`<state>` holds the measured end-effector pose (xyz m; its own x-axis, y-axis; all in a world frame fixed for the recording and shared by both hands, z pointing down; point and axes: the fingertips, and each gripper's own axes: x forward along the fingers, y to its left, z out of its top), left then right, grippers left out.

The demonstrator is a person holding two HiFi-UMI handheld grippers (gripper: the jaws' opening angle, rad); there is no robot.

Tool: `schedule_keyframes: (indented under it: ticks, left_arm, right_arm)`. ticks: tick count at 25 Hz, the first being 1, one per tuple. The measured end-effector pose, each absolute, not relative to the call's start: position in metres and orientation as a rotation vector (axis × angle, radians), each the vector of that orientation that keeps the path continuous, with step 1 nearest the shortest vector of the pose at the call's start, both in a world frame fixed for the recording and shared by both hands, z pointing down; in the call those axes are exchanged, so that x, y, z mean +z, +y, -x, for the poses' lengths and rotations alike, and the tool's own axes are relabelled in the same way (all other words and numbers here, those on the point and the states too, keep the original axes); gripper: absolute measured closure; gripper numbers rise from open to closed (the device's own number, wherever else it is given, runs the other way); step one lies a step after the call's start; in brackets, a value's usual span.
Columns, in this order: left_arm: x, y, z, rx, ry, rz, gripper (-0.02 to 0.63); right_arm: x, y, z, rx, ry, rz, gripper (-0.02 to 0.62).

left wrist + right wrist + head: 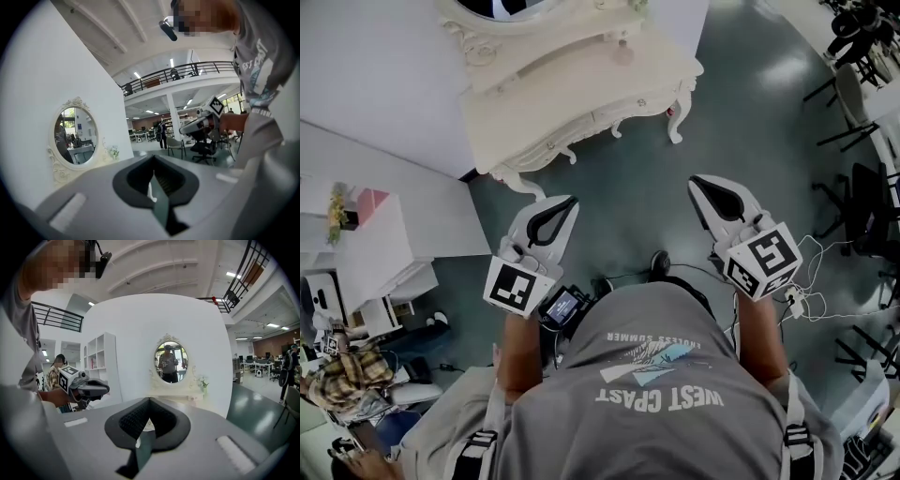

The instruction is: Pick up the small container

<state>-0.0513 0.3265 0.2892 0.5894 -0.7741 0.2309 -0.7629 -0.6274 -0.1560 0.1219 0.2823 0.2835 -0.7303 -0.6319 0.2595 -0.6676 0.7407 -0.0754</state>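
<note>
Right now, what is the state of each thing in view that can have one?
Left hand-held gripper: shut, nothing between its jaws, held over the floor.
Right hand-held gripper: shut, nothing between its jaws, held over the floor.
Cream carved dressing table: upright against the white wall, drawers look closed.
Oval mirror in a cream carved frame: upright on the table.
</note>
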Motion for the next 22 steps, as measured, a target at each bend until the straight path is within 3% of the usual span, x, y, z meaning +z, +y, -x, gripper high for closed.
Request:
schedule_keyframes:
  ticks: [12, 22]
  left_arm:
    - [0.288, 0.280, -0.004, -0.491, 1.453, 2.690, 0.603]
    - [0.300, 0.233, 0.010, -0.500, 1.385, 2.755, 0.603]
  right_arm:
    - [0.300, 0.220, -0.170, 0.272, -2.781, -0.884, 0.594]
    - [0.312, 0.184, -0.159, 0.311, -2.733, -0.945, 0.595]
